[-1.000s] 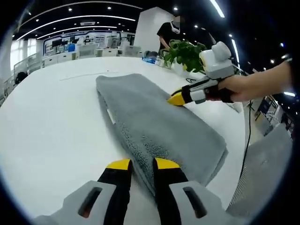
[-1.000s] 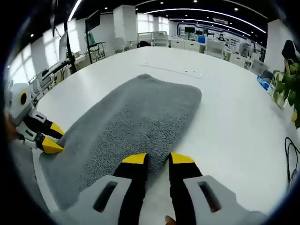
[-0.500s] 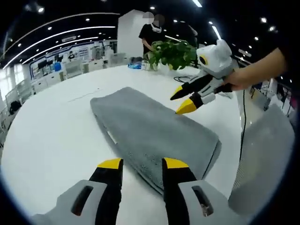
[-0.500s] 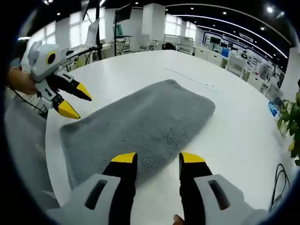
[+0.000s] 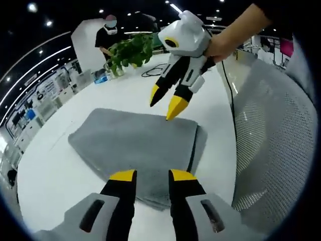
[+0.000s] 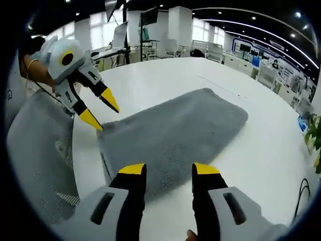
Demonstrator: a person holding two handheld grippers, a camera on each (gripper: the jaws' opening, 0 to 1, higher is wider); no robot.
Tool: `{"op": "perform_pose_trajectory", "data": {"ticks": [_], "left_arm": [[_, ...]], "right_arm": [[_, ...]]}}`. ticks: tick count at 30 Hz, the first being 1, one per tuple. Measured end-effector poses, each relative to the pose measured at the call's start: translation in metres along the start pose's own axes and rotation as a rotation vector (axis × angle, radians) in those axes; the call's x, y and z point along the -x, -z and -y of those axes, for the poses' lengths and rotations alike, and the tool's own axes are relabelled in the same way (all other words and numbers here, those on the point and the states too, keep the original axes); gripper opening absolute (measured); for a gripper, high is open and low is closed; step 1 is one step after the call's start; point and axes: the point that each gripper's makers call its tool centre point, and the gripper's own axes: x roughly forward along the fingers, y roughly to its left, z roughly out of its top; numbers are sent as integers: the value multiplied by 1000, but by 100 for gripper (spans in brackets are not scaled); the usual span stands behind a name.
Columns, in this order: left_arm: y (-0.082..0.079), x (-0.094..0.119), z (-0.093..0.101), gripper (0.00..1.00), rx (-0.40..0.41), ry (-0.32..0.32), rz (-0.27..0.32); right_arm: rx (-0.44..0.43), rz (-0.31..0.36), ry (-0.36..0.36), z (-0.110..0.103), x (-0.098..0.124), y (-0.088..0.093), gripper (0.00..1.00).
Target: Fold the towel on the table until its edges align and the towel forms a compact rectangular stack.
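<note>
The grey towel (image 5: pixel 135 143) lies folded flat on the white table (image 5: pixel 55 170), with two layers showing at its near edge. My left gripper (image 5: pixel 153 176) stands open just above that edge, nothing between its jaws. My right gripper (image 5: pixel 164 103) reaches in from the top right in a hand, open, its yellow tips just above the towel's far corner. In the right gripper view, the right gripper (image 6: pixel 169 170) is open over the towel (image 6: pixel 175 133), and the left gripper (image 6: pixel 100 111) hangs open at the towel's left corner.
A grey mesh chair back (image 5: pixel 271 150) stands against the table edge, also in the right gripper view (image 6: pixel 35 150). A potted plant (image 5: pixel 133 50), a black cable (image 5: pixel 155 70) and a standing person (image 5: pixel 108 35) are at the table's far side.
Both grippers have let go of the towel's edges, opened and lifted clear. Both cameras have swung toward the towel's end by the chair. The towel stays flat.
</note>
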Motion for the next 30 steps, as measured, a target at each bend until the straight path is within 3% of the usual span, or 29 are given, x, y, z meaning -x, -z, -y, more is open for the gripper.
{"op": "perform_pose_trajectory", "data": {"ticks": [3, 5, 7, 11, 14, 20, 26, 30], "left_arm": [[7, -4, 9, 27, -82, 39, -49], [7, -5, 18, 27, -92, 69, -65], [10, -6, 24, 27, -175, 101, -92], [11, -9, 32, 27, -142, 131, -96], [21, -12, 28, 27, -190, 107, -142], [29, -19, 18, 27, -172, 83, -174], [37, -26, 20, 27, -192, 114, -199], [38, -28, 19, 27, -155, 126, -188]], "right_arm": [[25, -4, -30, -14, 2, 1, 35], [37, -7, -46, -21, 2, 3, 35], [76, -27, -61, -28, 2, 7, 31], [97, -49, -84, -43, 2, 16, 31], [109, -61, -103, -53, 4, 24, 31], [185, -114, -136, -70, 4, 34, 31], [231, -158, -138, -69, -6, 47, 30], [225, -161, -137, -68, -10, 49, 30]]}}
